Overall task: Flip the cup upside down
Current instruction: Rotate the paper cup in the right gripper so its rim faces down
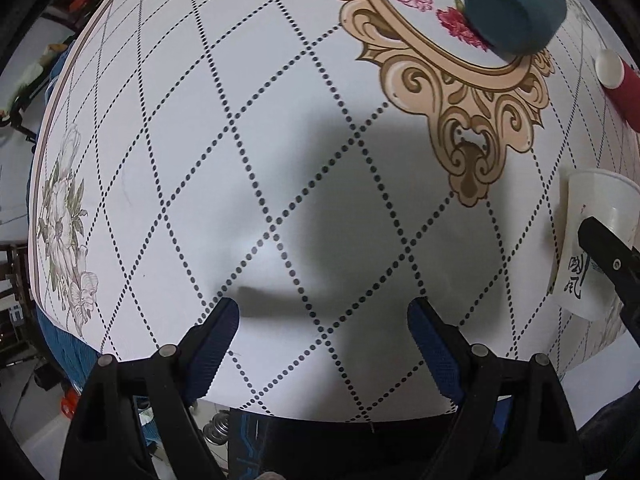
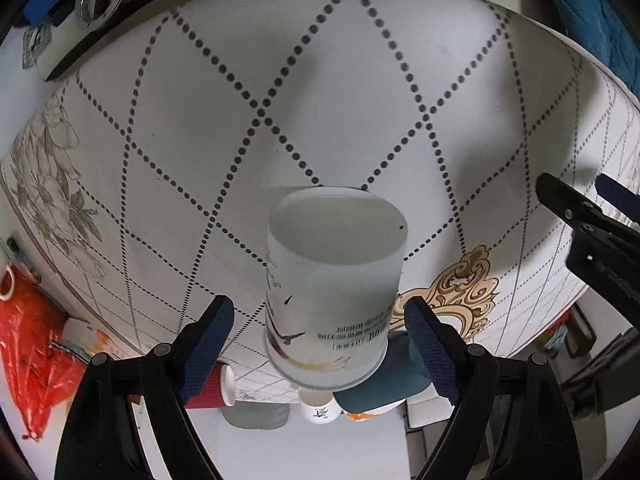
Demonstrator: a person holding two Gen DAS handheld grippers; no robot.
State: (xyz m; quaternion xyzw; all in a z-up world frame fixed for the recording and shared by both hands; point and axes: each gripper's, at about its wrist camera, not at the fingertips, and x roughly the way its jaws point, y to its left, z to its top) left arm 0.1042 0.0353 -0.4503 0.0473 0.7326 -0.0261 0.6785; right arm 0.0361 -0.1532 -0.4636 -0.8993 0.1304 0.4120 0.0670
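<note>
A white paper cup (image 2: 334, 288) with bird drawings and printed text stands on the table between my right gripper's (image 2: 320, 334) open fingers, its flat end facing the camera; neither pad touches it. The same cup (image 1: 592, 240) shows at the right edge of the left wrist view with a black finger of the right gripper (image 1: 608, 256) in front of it. My left gripper (image 1: 322, 328) is open and empty above the dotted tablecloth near the table's front edge.
A dark teal cup (image 1: 516, 12) stands upside down on the floral medallion. A red cup with white inside (image 1: 618, 80) lies on its side at the right. The left gripper (image 2: 580, 204) shows at the right of the right wrist view. The tablecloth edge (image 1: 44, 152) curves left.
</note>
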